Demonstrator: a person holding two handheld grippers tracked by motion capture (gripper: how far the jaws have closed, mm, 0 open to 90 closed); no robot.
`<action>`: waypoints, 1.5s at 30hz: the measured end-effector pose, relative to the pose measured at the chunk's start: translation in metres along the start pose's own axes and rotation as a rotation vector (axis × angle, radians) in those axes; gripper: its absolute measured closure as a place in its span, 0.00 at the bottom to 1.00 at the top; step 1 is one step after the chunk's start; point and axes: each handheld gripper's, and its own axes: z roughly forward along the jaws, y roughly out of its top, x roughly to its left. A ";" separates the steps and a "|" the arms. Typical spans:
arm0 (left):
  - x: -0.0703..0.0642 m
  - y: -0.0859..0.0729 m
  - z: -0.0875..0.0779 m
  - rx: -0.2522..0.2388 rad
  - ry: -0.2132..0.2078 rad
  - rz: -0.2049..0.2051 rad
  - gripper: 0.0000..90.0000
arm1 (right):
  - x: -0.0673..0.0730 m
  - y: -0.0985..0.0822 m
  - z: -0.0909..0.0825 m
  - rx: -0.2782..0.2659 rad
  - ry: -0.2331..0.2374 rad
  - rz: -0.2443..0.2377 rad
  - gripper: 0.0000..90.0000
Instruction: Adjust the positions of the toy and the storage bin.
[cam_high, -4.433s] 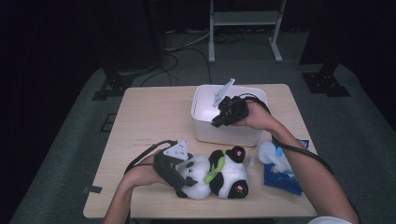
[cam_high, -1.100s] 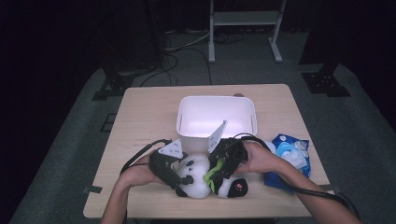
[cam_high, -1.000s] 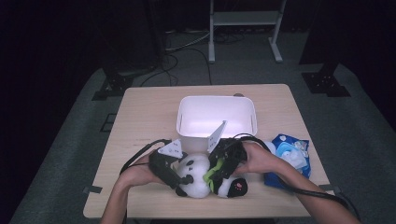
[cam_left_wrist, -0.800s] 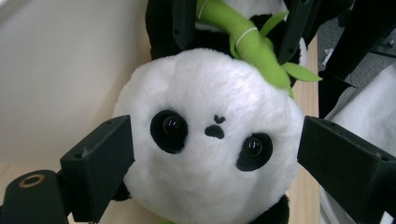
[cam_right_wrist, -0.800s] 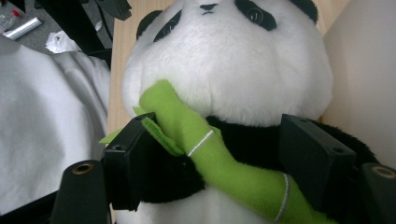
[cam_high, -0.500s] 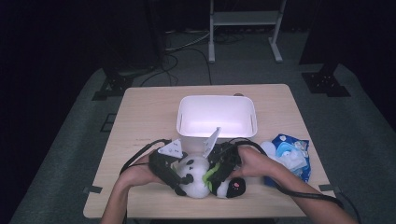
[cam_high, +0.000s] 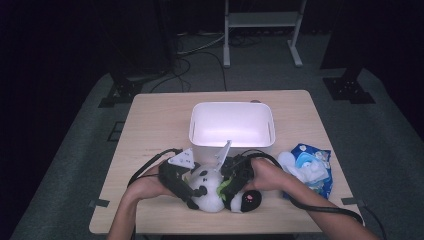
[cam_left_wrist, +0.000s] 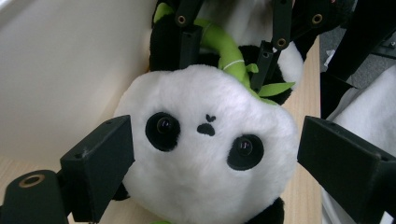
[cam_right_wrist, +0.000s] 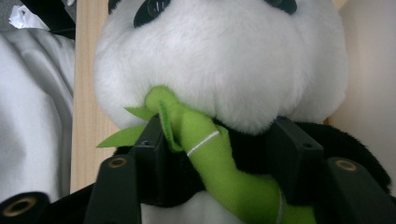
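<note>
So the plush panda (cam_high: 215, 192) is lying on the wooden table (cam_high: 150, 130) just in front of the white plastic bin (cam_high: 232, 125), and the left gripper (cam_high: 192, 192) is clamped on its head, one jaw on each cheek; the right gripper (cam_high: 225, 187), which was up over the bin a few seconds back, is now down at the panda's neck and its jaws have just been closing, pressed into the black fur either side of the green bamboo stalk (cam_right_wrist: 210, 154). My guess is that with both claws on it the panda's about ready to go up into the bin; the blue wipes pack (cam_high: 310, 167) sits off to the bin's right, untouched.
</note>
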 end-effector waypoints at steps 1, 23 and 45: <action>0.000 0.000 0.000 -0.003 0.001 -0.004 0.11 | 0.000 0.000 0.000 -0.004 -0.002 -0.001 0.52; 0.010 -0.014 -0.008 -0.016 0.022 -0.049 0.11 | 0.003 -0.013 -0.024 -0.176 0.012 0.000 0.79; 0.018 -0.025 -0.027 -0.046 0.058 -0.076 0.11 | 0.011 -0.009 -0.047 -0.190 0.020 -0.007 0.81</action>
